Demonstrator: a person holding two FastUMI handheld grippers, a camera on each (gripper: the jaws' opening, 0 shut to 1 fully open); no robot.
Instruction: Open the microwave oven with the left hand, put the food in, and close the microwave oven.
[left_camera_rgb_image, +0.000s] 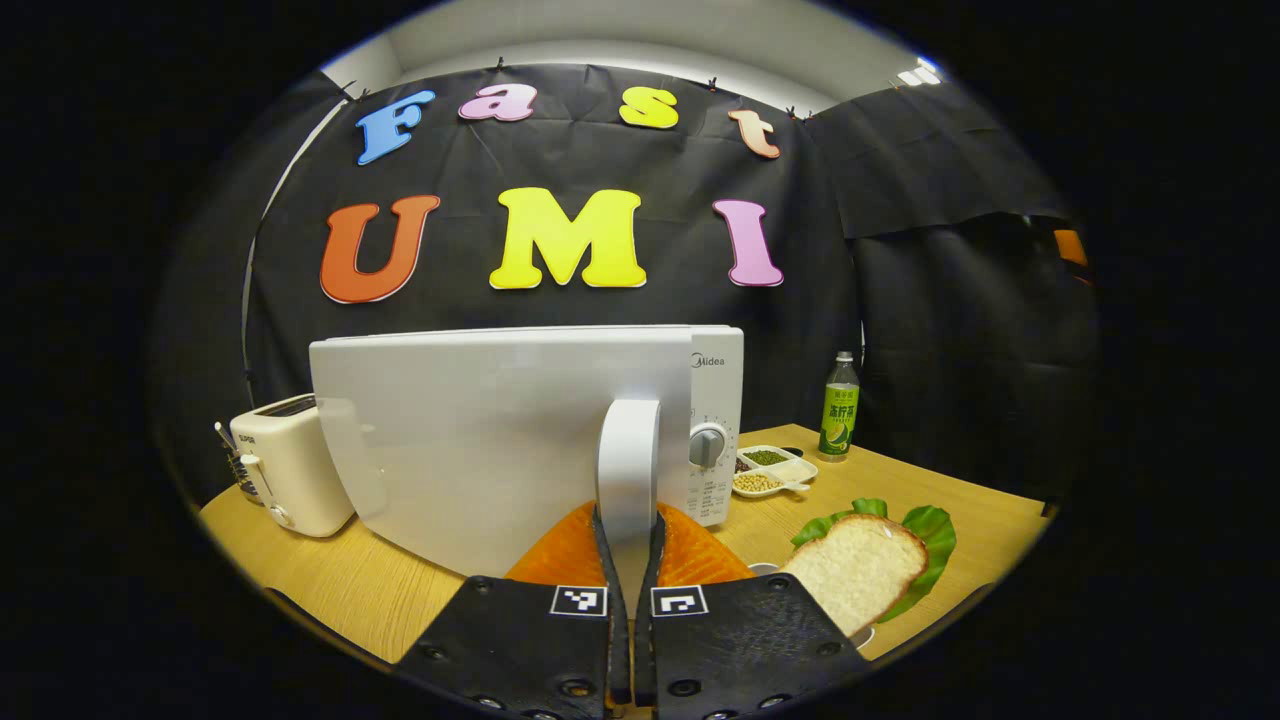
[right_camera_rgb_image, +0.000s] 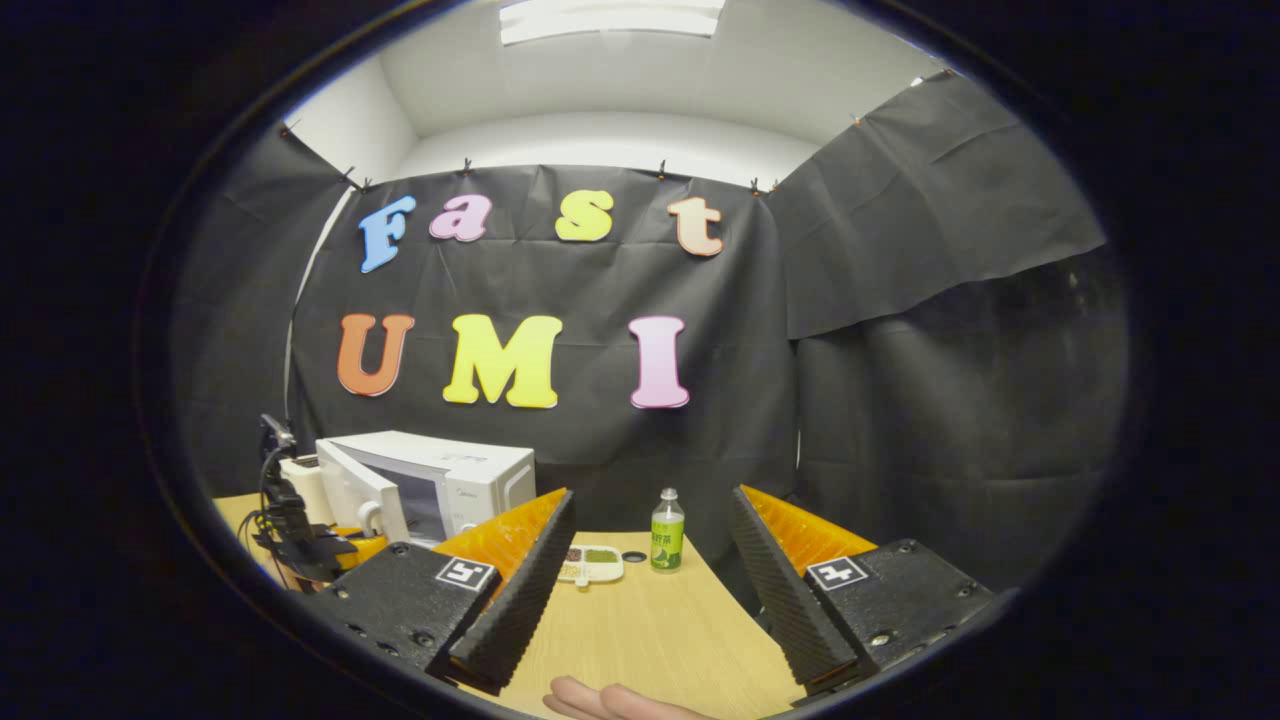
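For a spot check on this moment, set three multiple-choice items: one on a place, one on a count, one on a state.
1. The green bottle stands where?
A. on the table right of the microwave
B. on the toaster
C. inside the microwave

2. How many toasters are on the table?
A. three
B. one
C. two

3. The left tongs are:
A. wide open
B. shut on bread
C. shut on the door handle

Answers: 1 A, bottle beside the control panel; 2 B, single toaster at left; 3 C, both fingers clamp the handle.

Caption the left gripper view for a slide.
Left gripper shut on the microwave door handle, door swung partly open, bread waiting on the table.
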